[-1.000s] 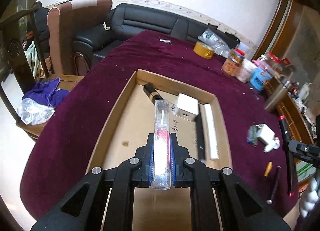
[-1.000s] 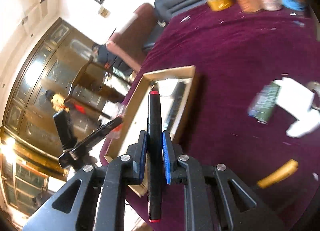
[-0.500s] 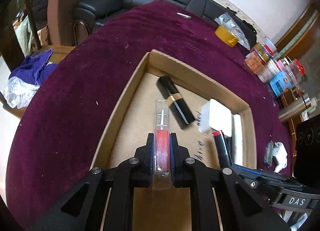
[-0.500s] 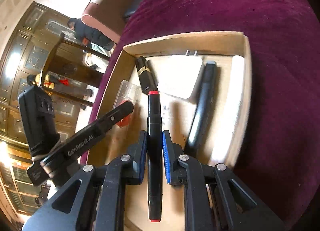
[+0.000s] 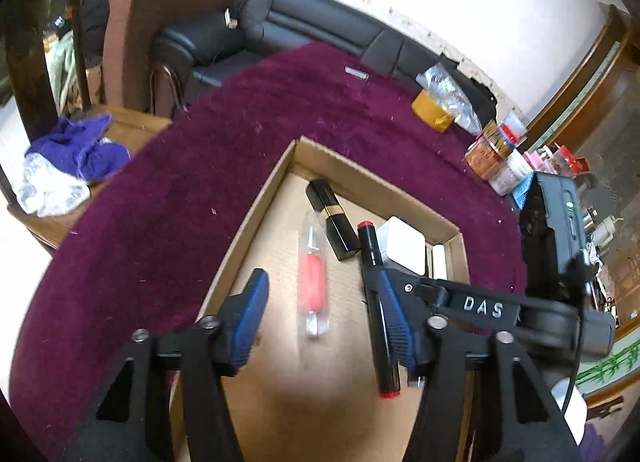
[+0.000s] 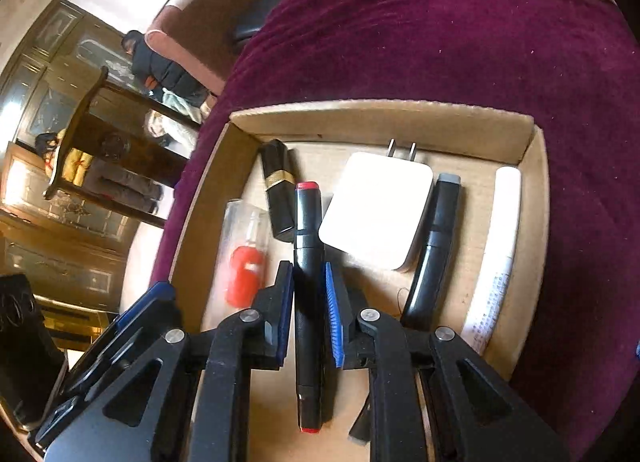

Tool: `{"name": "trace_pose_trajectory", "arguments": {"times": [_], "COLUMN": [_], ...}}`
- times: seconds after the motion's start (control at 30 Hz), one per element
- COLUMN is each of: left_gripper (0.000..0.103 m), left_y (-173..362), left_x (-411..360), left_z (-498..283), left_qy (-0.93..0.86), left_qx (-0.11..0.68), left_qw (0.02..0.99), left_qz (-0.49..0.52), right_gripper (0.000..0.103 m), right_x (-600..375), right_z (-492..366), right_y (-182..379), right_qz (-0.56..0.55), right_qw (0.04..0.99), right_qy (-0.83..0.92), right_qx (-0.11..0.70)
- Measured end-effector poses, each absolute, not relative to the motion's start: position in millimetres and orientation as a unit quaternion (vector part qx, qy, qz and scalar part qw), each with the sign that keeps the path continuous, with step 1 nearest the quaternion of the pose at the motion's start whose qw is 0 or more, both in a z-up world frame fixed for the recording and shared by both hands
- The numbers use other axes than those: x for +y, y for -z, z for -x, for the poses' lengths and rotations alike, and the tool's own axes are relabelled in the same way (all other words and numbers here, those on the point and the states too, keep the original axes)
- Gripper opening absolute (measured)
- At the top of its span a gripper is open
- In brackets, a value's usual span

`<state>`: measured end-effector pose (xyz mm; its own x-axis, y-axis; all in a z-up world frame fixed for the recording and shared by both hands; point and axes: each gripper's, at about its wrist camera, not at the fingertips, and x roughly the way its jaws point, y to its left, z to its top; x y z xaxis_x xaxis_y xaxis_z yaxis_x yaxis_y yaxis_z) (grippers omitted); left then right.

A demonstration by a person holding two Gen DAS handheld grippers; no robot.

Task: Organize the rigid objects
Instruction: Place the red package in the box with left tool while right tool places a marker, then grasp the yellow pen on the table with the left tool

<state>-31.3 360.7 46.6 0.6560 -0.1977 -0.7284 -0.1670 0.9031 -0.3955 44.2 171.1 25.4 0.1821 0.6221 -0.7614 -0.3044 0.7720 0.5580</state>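
Right tool (image 6: 308, 302) around black marker (image 6: 307, 262)

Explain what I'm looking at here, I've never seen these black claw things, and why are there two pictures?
No robot here: a person holds a two-finger gripper in each hand, and each gripper carries a wide-angle camera looking along its fingers. One picture comes from each.

In the left view, the left gripper has just been opening; the clear tube with red contents lies loose between its fingers in the cardboard tray.

In the right view, the right gripper is shut on a black marker with red ends. Also in the tray: a black lipstick, a white charger, a black pen-like stick and a white tube. The tray sits on a purple tablecloth.
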Motion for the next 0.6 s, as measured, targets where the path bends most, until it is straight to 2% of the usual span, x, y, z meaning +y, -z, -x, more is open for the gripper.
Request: {"name": "trace_pose_trajectory", "arguments": {"times": [0.13, 0.2, 0.27, 0.5, 0.57, 0.6], "left_gripper": [0.059, 0.059, 0.06, 0.06, 0.06, 0.061], "left_y": [-55.2, -58.0, -59.2, -66.2, -74.8, -76.9], "left_x": [365.3, 364.5, 359.7, 314.9, 294.8, 286.3], "left_z": [53.9, 64.2, 75.4, 108.9, 126.9, 134.2], "left_qy": [-0.007, -0.014, -0.023, -0.007, 0.009, 0.017], "left_qx": [0.394, 0.385, 0.374, 0.348, 0.331, 0.323], "left_qw": [0.892, 0.896, 0.899, 0.903, 0.907, 0.908], "left_qz": [0.22, 0.221, 0.227, 0.252, 0.261, 0.267], "right_gripper": [0.015, 0.022, 0.036, 0.038, 0.046, 0.047], "right_x": [145.1, 127.7, 100.2, -21.2, -60.7, -83.4], "right_z": [-25.1, -15.1, -5.1, 19.0, 25.3, 27.6], "right_y": [-59.9, -72.7, -83.9, -92.0, -85.3, -79.5], "right_qz": [-0.133, -0.125, -0.115, -0.145, -0.171, -0.188], "right_qw": [0.783, 0.799, 0.822, 0.865, 0.869, 0.871], "right_qy": [-0.319, -0.316, -0.296, -0.212, -0.183, -0.163], "right_qx": [0.517, 0.496, 0.473, 0.431, 0.428, 0.424]}}
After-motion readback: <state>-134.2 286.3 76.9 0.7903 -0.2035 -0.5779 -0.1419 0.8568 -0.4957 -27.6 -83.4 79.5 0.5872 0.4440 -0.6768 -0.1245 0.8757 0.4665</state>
